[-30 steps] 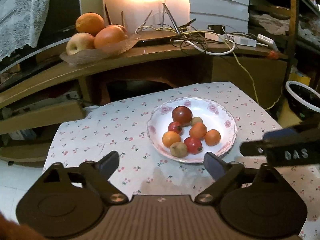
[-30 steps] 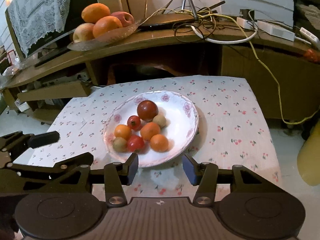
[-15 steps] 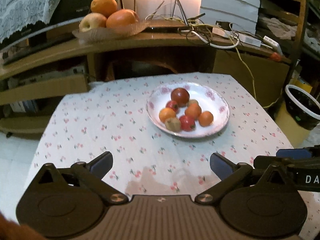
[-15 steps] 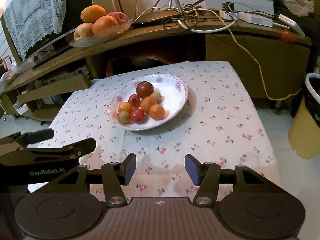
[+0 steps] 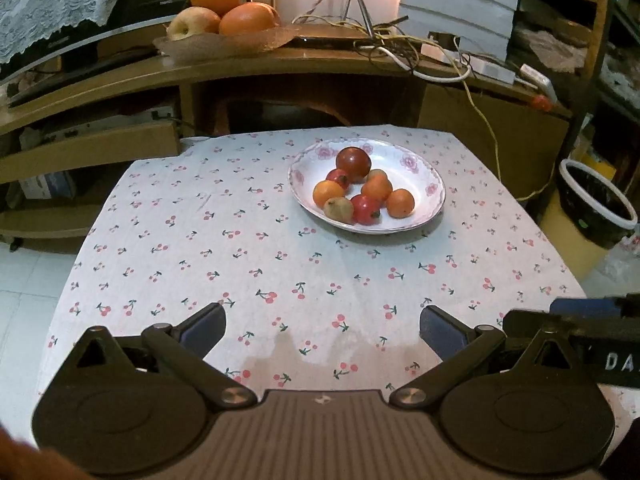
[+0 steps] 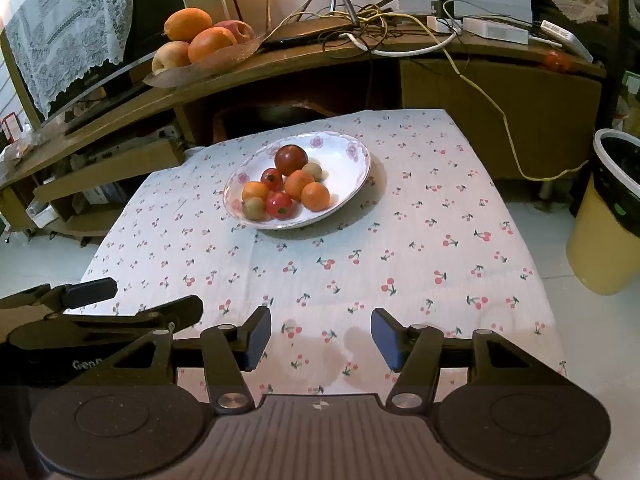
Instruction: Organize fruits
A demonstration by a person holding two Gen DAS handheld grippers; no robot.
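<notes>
Change: Both grippers were pulled back from the plate (image 5: pixel 434 204) since a moment before. The plate looked smaller and farther off in both views, and more cherry cloth (image 5: pixel 248 264) was seen in front of it.
Meaning: The fruit seemed to be all gathered on the plate, so the sorting was likely finished or paused. This was only a guess.
Fruit: A dark red tomato (image 5: pixel 352 161), three small oranges (image 5: pixel 400 203), two small red fruits and two brownish ones were heaped together on the flowered plate. None was seen loose on the cloth.
Plate place: It was set toward the far side of the counter (image 6: pixel 500 264), well apart from both grippers.
Left gripper (image 5: pixel 322 326): The jaws were held wide apart, with nothing between them, over bare cloth.
Right gripper (image 6: pixel 321 338): The jaws were held partly apart, narrower than the left ones. Nothing was gripped.
Other fruit: Big oranges and apples were piled in a glass dish (image 6: pixel 200 66) on the wooden shelf behind. It was not touched.
Writing: "GenR", cut off, was read on the left gripper in the right view. "DA", cut off, was read on the right gripper in the left view.
</notes>
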